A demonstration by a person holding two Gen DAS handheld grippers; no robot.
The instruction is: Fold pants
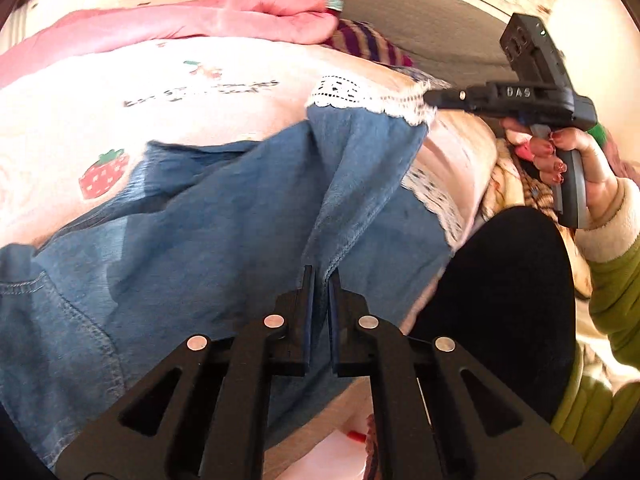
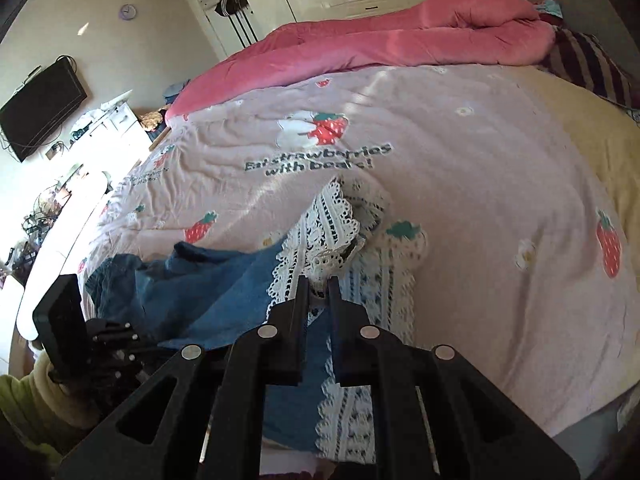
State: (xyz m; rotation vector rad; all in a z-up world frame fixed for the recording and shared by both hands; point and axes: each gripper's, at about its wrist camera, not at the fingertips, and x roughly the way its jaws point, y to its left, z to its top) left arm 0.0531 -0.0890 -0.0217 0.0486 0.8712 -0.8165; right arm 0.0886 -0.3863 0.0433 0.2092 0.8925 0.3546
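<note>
Both grippers pinch the blue pants (image 1: pixel 224 216) on the bed (image 2: pixel 480 184) — left gripper (image 1: pixel 320 276) on denim, right gripper (image 2: pixel 319 285) on lace trim.

A strawberry-print bedspread (image 2: pixel 460 208) (pale pink) lies under a rolled pink quilt (image 2: pixel 400 40), near a wall-mounted television (image 2: pixel 40 110).

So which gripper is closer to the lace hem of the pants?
Right. The right gripper is shut on the lace hem itself. The left gripper is shut on a denim fold of the pants, farther along the leg from the hem.
</note>
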